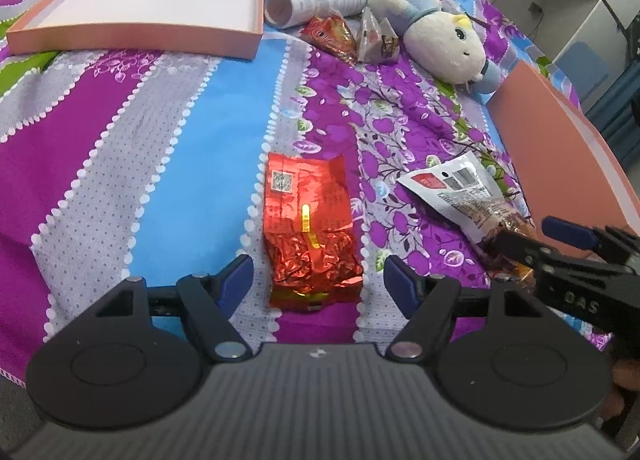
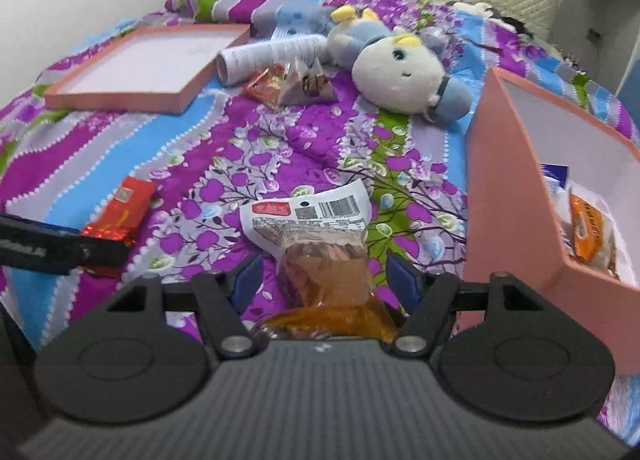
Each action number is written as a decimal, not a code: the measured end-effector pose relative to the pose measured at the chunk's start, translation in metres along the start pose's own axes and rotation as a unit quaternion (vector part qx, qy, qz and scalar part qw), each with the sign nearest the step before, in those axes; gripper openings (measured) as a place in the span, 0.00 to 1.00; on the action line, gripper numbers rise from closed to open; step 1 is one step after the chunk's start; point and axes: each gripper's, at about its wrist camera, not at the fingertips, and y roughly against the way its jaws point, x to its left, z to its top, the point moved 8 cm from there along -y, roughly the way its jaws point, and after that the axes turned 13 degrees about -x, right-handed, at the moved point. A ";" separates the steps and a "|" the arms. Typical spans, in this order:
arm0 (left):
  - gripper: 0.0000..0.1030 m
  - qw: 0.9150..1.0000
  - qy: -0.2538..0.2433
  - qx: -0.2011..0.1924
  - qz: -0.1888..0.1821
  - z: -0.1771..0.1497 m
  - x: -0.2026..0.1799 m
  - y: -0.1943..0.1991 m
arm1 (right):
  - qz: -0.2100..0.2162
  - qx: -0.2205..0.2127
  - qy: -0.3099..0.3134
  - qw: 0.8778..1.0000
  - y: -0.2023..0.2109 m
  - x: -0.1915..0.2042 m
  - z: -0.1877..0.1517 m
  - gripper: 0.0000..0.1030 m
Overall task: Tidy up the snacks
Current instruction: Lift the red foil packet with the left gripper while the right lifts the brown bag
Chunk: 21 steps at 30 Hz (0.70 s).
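A red foil snack pack (image 1: pixel 308 228) lies on the patterned bedspread between the fingers of my left gripper (image 1: pixel 318 274). Its blue pads stand apart from the pack on both sides, so it is open. A white-and-clear snack bag (image 2: pixel 316 228) with brown contents lies between the fingers of my right gripper (image 2: pixel 325 274), which is open too, with gaps on either side. The left wrist view shows the right gripper (image 1: pixel 536 234) over that bag (image 1: pixel 460 192). The red pack (image 2: pixel 120 212) shows at the left in the right wrist view. A pink box (image 2: pixel 512 200) at the right holds an orange snack (image 2: pixel 588 220).
A shallow pink lid (image 1: pixel 136 40) lies at the far left. A white tube (image 1: pixel 316 0), a small red packet (image 1: pixel 332 36), a pyramid packet (image 1: pixel 376 40) and a plush toy (image 1: pixel 440 36) lie at the back. The pink box wall (image 1: pixel 560 148) stands close on the right.
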 end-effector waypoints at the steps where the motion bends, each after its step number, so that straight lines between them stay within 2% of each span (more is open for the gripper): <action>1: 0.74 1.000 -0.001 0.000 -0.001 0.000 0.000 -0.001 | 0.002 0.005 0.001 1.000 -0.004 0.000 -0.001 0.67; 6: 0.73 1.000 -0.016 -0.002 -0.001 0.000 -0.002 -0.005 | 0.007 0.032 -0.002 0.999 -0.024 -0.002 -0.008 0.67; 11: 0.73 0.999 -0.036 -0.005 0.002 0.004 -0.006 -0.013 | 0.019 0.058 -0.035 0.998 -0.036 -0.006 -0.012 0.59; 14: 0.65 0.998 -0.055 -0.005 0.010 0.007 -0.010 -0.018 | 0.014 0.059 -0.041 0.997 -0.037 -0.006 -0.011 0.54; 16: 0.58 0.998 -0.060 -0.006 0.015 0.009 -0.010 -0.020 | 0.011 0.061 -0.045 0.997 -0.036 -0.007 -0.010 0.47; 21: 0.57 0.998 -0.058 -0.007 0.011 0.013 -0.013 -0.018 | -0.002 0.051 -0.067 0.996 -0.022 -0.009 -0.004 0.44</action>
